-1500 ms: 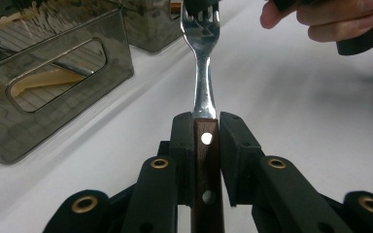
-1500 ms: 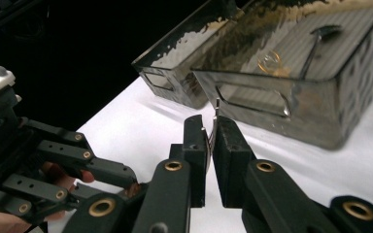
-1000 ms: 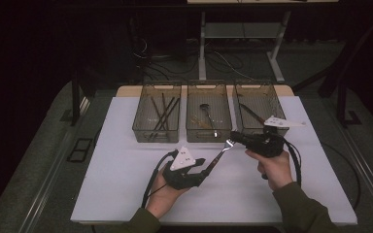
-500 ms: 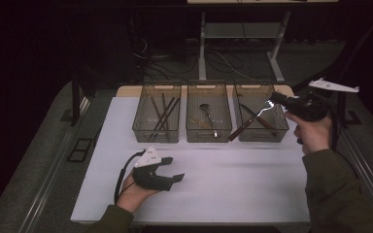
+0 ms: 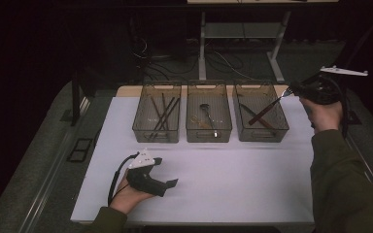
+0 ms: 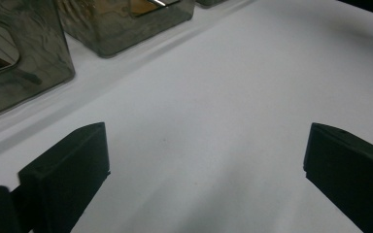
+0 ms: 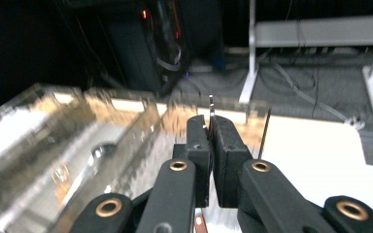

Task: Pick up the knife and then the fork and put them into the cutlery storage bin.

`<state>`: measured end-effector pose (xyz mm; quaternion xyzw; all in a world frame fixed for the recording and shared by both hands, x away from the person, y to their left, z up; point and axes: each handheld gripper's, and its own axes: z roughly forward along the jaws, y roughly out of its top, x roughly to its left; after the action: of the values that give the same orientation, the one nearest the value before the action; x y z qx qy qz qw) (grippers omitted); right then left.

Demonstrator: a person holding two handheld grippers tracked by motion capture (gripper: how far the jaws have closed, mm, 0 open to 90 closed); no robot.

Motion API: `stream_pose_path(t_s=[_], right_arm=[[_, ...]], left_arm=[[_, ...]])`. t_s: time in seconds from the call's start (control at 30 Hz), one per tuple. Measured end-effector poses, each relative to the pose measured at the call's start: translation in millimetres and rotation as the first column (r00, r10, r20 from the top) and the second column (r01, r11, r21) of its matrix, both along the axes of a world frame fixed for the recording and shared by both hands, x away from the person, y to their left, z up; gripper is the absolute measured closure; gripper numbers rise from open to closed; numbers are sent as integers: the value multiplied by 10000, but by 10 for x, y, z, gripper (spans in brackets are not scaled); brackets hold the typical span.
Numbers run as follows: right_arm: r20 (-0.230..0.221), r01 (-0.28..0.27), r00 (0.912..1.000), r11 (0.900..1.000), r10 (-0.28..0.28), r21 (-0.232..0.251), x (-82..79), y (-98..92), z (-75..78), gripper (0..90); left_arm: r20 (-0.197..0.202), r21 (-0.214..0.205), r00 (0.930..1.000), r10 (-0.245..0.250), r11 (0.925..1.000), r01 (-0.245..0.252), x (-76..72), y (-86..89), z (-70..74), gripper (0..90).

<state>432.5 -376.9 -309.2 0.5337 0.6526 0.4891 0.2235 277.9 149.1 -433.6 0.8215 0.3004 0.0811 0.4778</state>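
My right gripper [image 5: 292,90] is raised over the far right corner of the right bin [image 5: 263,138]. It is shut on the silver end of a brown-handled utensil [image 5: 264,109], whose handle slants down-left into the bin. In the right gripper view the jaws [image 7: 210,127] pinch thin metal that pokes up between them. Near the table's front left, my left gripper [image 5: 167,172] rests low over the white table [image 5: 233,184]. Its jaws have just been opening and now stand wide apart [image 6: 204,165] with nothing between them.
Three clear bins stand in a row at the back of the table. The left bin [image 5: 156,139] holds dark sticks, the middle bin [image 5: 209,139] a spoon, and the right bin another brown utensil. Dark floor, cables and a desk frame [image 5: 201,43] lie beyond.
The right hand carried the utensil from the table's middle up and right to over the right bin. The left gripper let go of it, drew back toward the front left and opened wide.
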Motion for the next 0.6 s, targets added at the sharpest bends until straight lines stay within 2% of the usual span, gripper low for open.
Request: stream_pose_path(t_s=[0.07, 0.1, 0.23, 0.27, 0.3, 0.33, 0.4, 0.47, 0.5, 0.6], right_arm=[[-379, -159, 9992, 9991, 144, -395, 86, 52, -101, 867], [-570, -242, 9981, 9987, 217, -440, 123, 82, -151, 867], [-1176, -586, 9914, 9982, 567, -123, 274, 165, -340, 859], [-1255, -673, 9901, 9974, 635, -266, 311, 187, -378, 840], [-1264, -663, 9901, 9968, 603, -437, 340, 212, -410, 690], [-1253, -416, 9916, 9964, 321, -739, 364, 231, -435, 562], [-1171, 151, 9927, 9915, -304, -1292, 380, 248, -465, 436], [-829, 520, 9945, 9892, -638, -1370, 352, 238, -471, 385], [-798, 583, 9944, 9888, -697, -1377, 338, 232, -466, 356], [-583, 486, 9966, 9880, -576, -1467, 283, 209, -443, 326]], left_arm=[[-42, 6, 10000, -82, 10000, 82, 0, -18, -7, 0], [-45, 50, 9999, -127, 9999, 127, 1, -21, -8, 0], [-59, 30, 9998, -175, 9998, 175, -6, -31, -10, 0], [-58, 27, 9998, -202, 9998, 202, -5, -32, -10, 0], [-58, 26, 9998, -205, 9998, 205, -6, -35, -9, 0], [-45, 67, 9997, -228, 9997, 228, -6, -36, -8, 0], [-32, 99, 9996, -278, 9996, 278, -8, -37, -6, 0], [-11, 95, 9995, -302, 9995, 302, -9, -37, -5, 0], [-12, 93, 9996, -295, 9995, 295, -9, -38, -4, 0], [-3, 108, 9995, -311, 9995, 311, -8, -40, -2, 0]])
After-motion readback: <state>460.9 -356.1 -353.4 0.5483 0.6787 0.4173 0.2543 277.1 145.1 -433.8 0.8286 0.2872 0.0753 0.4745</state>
